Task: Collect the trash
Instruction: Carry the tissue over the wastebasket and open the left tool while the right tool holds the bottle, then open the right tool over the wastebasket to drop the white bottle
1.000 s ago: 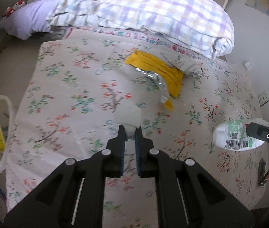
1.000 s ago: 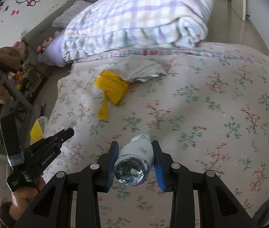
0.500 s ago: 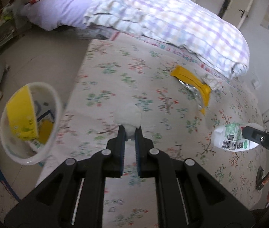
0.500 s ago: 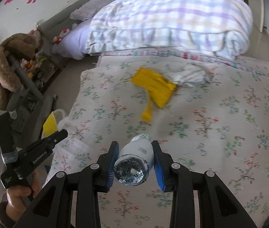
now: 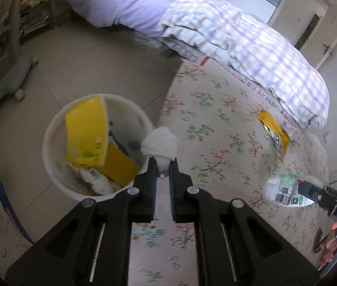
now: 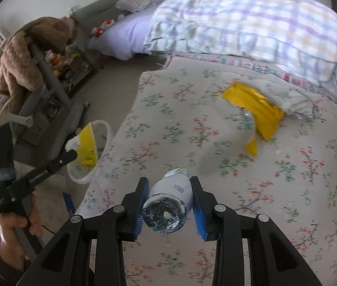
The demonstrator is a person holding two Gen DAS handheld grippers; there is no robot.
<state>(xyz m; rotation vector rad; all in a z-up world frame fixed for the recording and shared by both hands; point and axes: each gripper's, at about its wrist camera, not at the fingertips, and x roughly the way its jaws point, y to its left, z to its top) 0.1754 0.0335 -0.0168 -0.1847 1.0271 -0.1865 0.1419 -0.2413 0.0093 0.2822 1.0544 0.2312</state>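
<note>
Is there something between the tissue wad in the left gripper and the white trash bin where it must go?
Nothing visible blocks it. The left gripper holds the tissue wad in open air beside the rim of the white trash bin, whose mouth is open; a yellow carton inside leaves room.

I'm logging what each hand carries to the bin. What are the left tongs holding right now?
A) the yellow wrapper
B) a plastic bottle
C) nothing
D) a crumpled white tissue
D: the left tongs are shut on a crumpled white tissue beside the white bin, while the plastic bottle sits in the right tongs and the yellow wrapper lies on the bed.
</note>
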